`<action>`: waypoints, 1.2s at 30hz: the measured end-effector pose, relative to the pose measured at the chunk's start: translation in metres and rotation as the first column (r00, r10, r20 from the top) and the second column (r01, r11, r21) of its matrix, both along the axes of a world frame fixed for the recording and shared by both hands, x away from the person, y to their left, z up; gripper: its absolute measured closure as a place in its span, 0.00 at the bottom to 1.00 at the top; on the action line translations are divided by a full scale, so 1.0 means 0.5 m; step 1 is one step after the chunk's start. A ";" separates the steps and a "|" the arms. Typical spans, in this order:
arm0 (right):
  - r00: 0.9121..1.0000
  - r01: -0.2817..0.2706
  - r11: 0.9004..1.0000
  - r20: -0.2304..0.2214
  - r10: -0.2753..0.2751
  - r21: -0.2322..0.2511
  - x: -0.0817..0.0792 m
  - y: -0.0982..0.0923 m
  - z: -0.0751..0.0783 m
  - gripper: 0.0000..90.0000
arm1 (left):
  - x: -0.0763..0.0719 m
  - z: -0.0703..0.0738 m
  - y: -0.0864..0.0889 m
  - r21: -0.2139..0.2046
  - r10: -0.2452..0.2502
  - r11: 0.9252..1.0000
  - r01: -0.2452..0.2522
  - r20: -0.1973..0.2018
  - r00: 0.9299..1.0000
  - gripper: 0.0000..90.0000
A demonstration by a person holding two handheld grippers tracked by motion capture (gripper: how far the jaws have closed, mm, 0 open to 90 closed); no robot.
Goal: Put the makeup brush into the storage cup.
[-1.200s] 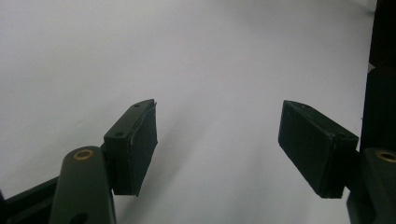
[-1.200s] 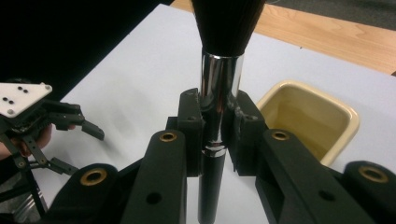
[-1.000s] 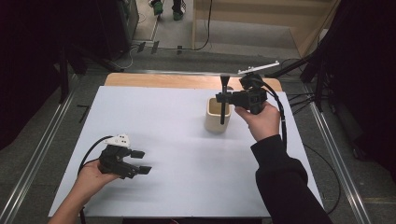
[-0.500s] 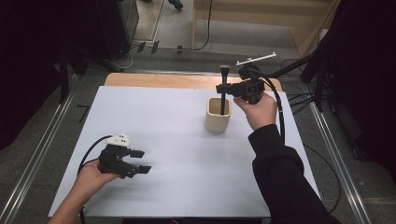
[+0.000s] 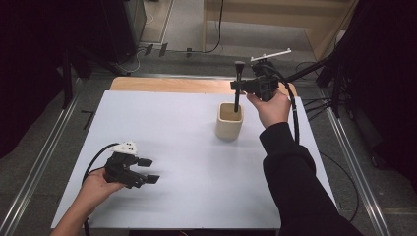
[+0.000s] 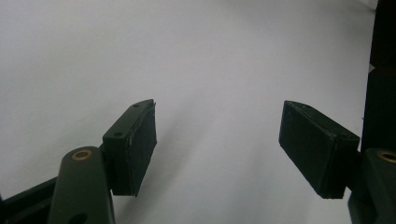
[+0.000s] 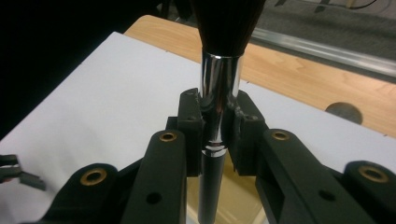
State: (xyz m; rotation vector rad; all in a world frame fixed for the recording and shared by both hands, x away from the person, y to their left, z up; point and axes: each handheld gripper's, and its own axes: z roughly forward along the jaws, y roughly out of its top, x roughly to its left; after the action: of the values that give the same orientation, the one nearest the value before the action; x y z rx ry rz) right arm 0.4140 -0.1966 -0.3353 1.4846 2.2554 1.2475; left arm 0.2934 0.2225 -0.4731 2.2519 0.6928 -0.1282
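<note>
Gripping black-bristled makeup brush with chrome ferrule (image 7: 218,88), right gripper (image 7: 217,121) clenched on it | brush upright, handle end inside beige ceramic cup (image 5: 229,123) | left gripper (image 6: 219,140) released, resting over white table (image 5: 172,118)

Beneath the left gripper (image 5: 149,170) and the right gripper (image 5: 237,87), a white table top (image 5: 196,157), plain and evenly lit. Just beyond the right gripper, a light wooden strip (image 5: 167,84) along the table's far edge, with a round hole (image 7: 343,112) in it. Outward of each gripper, a metal rail (image 5: 44,147) along the table's side, on grey floor (image 5: 184,29). Far beyond the left gripper, a dark cabinet (image 5: 120,24). Far beyond the right gripper, pale wooden furniture (image 5: 275,19), with a black cable (image 5: 220,29) trailing over the floor beside it. At both outer sides, darkness.
</note>
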 end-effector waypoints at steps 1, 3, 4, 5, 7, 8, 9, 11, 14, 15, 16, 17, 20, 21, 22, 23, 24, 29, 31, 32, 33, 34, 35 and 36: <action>1.000 0.003 1.000 0.002 -0.003 -0.009 0.003 0.000 -0.001 0.87 | 0.000 0.000 0.000 -0.001 0.000 1.000 0.000 0.002 1.000 0.32; 1.000 0.005 1.000 0.008 -0.005 -0.021 0.008 0.002 -0.002 0.87 | 0.000 0.000 0.000 -0.001 -0.002 1.000 0.002 0.004 1.000 0.31; 1.000 0.005 1.000 0.010 -0.005 -0.022 0.009 0.003 -0.002 0.87 | 0.000 0.000 0.000 -0.001 -0.001 1.000 0.001 0.002 1.000 0.32; 1.000 0.006 1.000 0.013 -0.006 -0.023 0.011 0.004 -0.004 0.87 | 0.001 0.000 0.000 0.002 0.000 1.000 0.000 0.001 1.000 0.32; 1.000 0.007 1.000 0.019 -0.007 -0.023 0.014 0.006 -0.009 0.87 | 0.001 -0.001 -0.001 0.003 0.001 1.000 -0.001 -0.001 1.000 0.31; 1.000 0.010 1.000 0.018 -0.009 -0.025 0.015 0.008 -0.011 0.87 | 0.001 -0.001 -0.001 0.003 0.002 1.000 -0.002 0.001 1.000 0.31; 1.000 0.007 1.000 0.018 -0.007 -0.025 0.017 0.011 -0.014 0.87 | 0.001 -0.001 -0.001 0.003 0.002 1.000 -0.002 0.001 1.000 0.31; 1.000 0.004 1.000 0.024 -0.003 -0.029 0.019 0.016 -0.020 0.87 | 0.000 -0.001 -0.002 0.008 -0.002 1.000 0.002 0.005 1.000 0.32; 0.999 0.003 0.999 0.049 -0.001 -0.043 0.023 0.023 -0.029 0.87 | 0.000 -0.001 -0.002 0.005 -0.002 1.000 0.002 0.005 1.000 0.31; 0.999 0.002 0.999 0.052 0.000 -0.045 0.024 0.025 -0.032 0.87 | 0.000 -0.001 -0.002 0.004 -0.001 1.000 0.001 0.004 1.000 0.31; 0.999 0.002 0.999 0.053 0.001 -0.050 0.025 0.026 -0.034 0.87 | 0.000 -0.001 -0.001 0.004 -0.001 1.000 0.001 0.003 1.000 0.31; 0.998 0.004 0.999 0.056 -0.001 -0.053 0.027 0.028 -0.037 0.87 | 0.001 0.000 -0.001 0.004 -0.001 1.000 0.001 0.004 1.000 0.32; 0.999 0.006 0.999 0.054 -0.003 -0.051 0.030 0.030 -0.044 0.87 | 0.000 0.000 -0.001 0.002 -0.004 1.000 0.004 0.001 1.000 0.31; 0.998 0.008 0.998 0.055 -0.005 -0.054 0.032 0.031 -0.047 0.87 | 0.000 0.000 -0.001 0.001 -0.005 1.000 0.005 0.000 1.000 0.31; 0.999 0.005 0.998 0.054 -0.002 -0.056 0.033 0.032 -0.048 0.87 | 0.000 0.000 -0.002 -0.003 -0.004 1.000 0.004 0.001 1.000 0.31; 0.999 0.008 0.998 0.051 -0.005 -0.058 0.035 0.033 -0.051 0.87 | 0.000 0.000 -0.002 -0.004 -0.003 1.000 0.003 0.001 1.000 0.32; 0.999 0.006 0.998 0.050 -0.003 -0.060 0.036 0.034 -0.052 0.87 | 0.000 0.000 -0.001 -0.005 -0.003 1.000 0.003 0.001 1.000 0.31; 0.999 0.008 0.998 0.052 -0.004 -0.069 0.038 0.036 -0.062 0.87 | 0.001 -0.001 -0.002 -0.002 -0.003 1.000 0.003 0.002 1.000 0.32; 0.999 0.010 0.997 0.052 -0.007 -0.071 0.038 0.036 -0.066 0.87 | 0.001 -0.001 -0.002 -0.003 -0.004 1.000 0.004 0.002 1.000 0.31; 0.998 0.015 0.998 0.058 -0.011 -0.066 0.037 0.036 -0.069 0.87 | 0.001 -0.001 -0.002 0.000 -0.003 1.000 0.003 0.002 1.000 0.31; 0.997 0.021 0.998 0.071 -0.017 -0.060 0.035 0.035 -0.073 0.87 | 0.001 -0.001 -0.002 0.000 -0.002 1.000 0.002 0.002 1.000 0.31; 0.997 0.022 0.998 0.071 -0.018 -0.058 0.034 0.034 -0.076 0.87 | 0.001 -0.001 -0.002 0.000 -0.002 1.000 0.002 0.002 1.000 0.31; 0.998 0.025 0.998 0.065 -0.021 -0.059 0.034 0.033 -0.080 0.87 | 0.001 -0.001 -0.002 0.000 -0.001 1.000 0.001 0.001 1.000 0.31; 0.998 0.027 0.998 0.065 -0.023 -0.059 0.033 0.032 -0.083 0.87 | 0.001 -0.001 -0.002 -0.001 -0.002 1.000 0.002 0.002 1.000 0.31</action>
State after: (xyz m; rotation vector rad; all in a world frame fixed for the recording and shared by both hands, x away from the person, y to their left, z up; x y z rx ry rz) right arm 0.4306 -0.1806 -0.3769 1.4268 2.2064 1.1917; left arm 0.2939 0.2217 -0.4736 2.2520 0.6893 -0.1276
